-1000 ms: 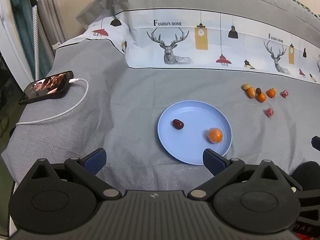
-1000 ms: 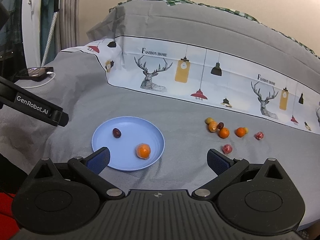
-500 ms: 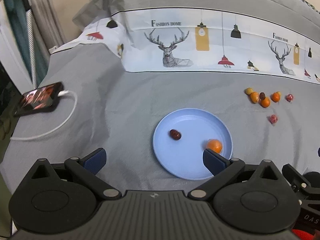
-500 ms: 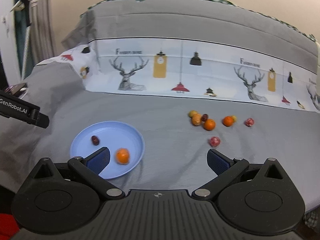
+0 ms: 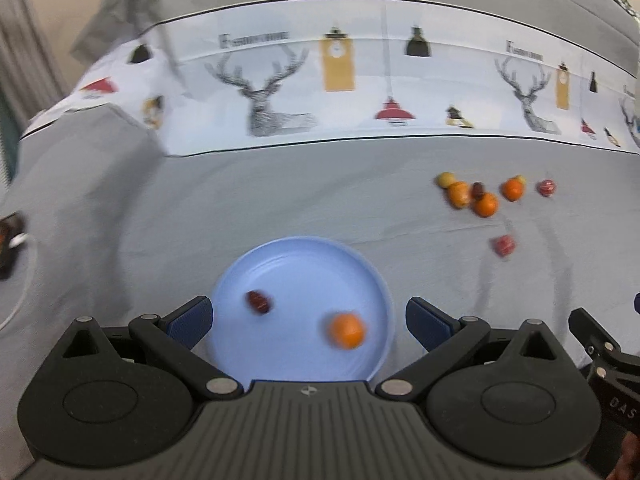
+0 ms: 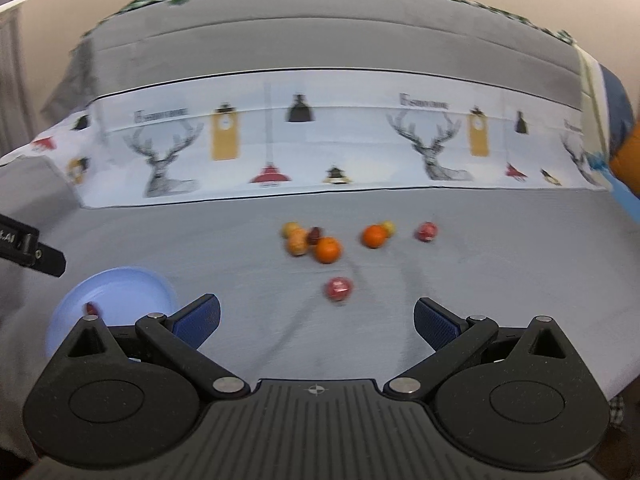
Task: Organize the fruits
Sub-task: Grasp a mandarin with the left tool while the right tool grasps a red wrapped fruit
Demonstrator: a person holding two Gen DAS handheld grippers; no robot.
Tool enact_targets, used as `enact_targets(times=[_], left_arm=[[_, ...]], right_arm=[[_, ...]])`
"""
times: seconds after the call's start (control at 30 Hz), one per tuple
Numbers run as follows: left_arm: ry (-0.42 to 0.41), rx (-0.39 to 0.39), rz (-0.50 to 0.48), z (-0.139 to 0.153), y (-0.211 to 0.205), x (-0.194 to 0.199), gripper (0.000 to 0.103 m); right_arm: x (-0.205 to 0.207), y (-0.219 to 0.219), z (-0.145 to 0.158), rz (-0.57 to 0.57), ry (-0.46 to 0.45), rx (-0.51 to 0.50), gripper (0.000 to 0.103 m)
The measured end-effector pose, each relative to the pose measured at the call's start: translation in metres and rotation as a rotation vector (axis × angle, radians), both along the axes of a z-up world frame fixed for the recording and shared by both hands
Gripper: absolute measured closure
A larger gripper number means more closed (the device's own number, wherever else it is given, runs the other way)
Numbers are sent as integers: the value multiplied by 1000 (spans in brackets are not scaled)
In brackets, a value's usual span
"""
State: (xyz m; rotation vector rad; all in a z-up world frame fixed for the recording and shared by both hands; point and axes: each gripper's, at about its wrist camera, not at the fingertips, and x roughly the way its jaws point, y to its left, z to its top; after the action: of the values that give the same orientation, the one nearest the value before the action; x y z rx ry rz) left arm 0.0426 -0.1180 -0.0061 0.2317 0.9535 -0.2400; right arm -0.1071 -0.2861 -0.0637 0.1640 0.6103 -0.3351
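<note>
Two grippers are seen above a grey cloth (image 5: 320, 192), which is backed by a white band printed with deer (image 5: 264, 92) and lamps. Largest on the cloth is the blue plate (image 5: 304, 268); it is framed by the left gripper (image 5: 308, 316), whose jaws are spread wide with nothing held. On the plate an orange (image 5: 347, 330) and a dark date (image 5: 259, 302) are seen apart from each other. The right gripper (image 6: 316, 318) is likewise held wide open and empty over bare cloth, with the plate's rim (image 6: 116, 274) at its left. Ahead of it a loose cluster of fruit (image 6: 314, 242) is spread: oranges, yellowish pieces, a dark one. One red fruit (image 6: 338, 289) is set nearest the right gripper, apart from the cluster; another red fruit (image 6: 426, 232) lies at the far right.
</note>
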Motion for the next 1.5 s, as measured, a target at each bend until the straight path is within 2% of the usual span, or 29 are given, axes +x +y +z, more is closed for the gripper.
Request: enact_targets(times=[0.2, 0.4, 0.53, 0.63, 0.8, 0.83, 0.9, 0.97, 1.03, 1.07, 1.27, 1.3, 1.33, 1.37, 1.4, 1.5], left_arm=[[-5, 11, -99, -17, -64, 24, 0], [18, -14, -195, -40, -130, 52, 0], [14, 19, -258, -63, -171, 67, 0], [17, 46, -307, -87, -197, 80, 0], [37, 116, -363, -135, -231, 104, 0], [46, 114, -372, -141, -234, 109, 0], [74, 57, -366, -149, -239, 122, 0], [144, -23, -312, -157, -240, 137, 1], [217, -118, -274, -161, -240, 148, 11], [250, -149, -253, -164, -241, 152, 20], [314, -231, -118, -174, -253, 161, 23], [315, -229, -103, -173, -257, 161, 27], [311, -212, -85, -172, -261, 163, 37], [302, -195, -74, -168, -263, 161, 63], [305, -196, -78, -166, -261, 162, 66], [373, -267, -60, -164, -242, 161, 66]], right_arm=[[16, -57, -15, -111, 7, -3, 1], [35, -118, -36, -232, 15, 20, 1], [63, -155, -60, -276, 22, 4, 1], [88, -178, -80, -298, 38, 26, 1], [129, -200, -113, -225, 74, 42, 1], [137, -204, -119, -209, 80, 36, 1], [156, -214, -129, -177, 89, 20, 2], [174, -225, -139, -156, 112, 17, 9], [188, -234, -146, -142, 114, 38, 19], [194, -237, -148, -133, 109, 45, 20], [220, -237, -155, -106, 92, -22, 20], [222, -238, -156, -103, 90, -27, 27], [223, -238, -156, -99, 84, -34, 56], [221, -236, -153, -103, 79, -47, 73], [220, -236, -150, -113, 99, -48, 72], [200, -235, -141, -174, 115, 18, 72]])
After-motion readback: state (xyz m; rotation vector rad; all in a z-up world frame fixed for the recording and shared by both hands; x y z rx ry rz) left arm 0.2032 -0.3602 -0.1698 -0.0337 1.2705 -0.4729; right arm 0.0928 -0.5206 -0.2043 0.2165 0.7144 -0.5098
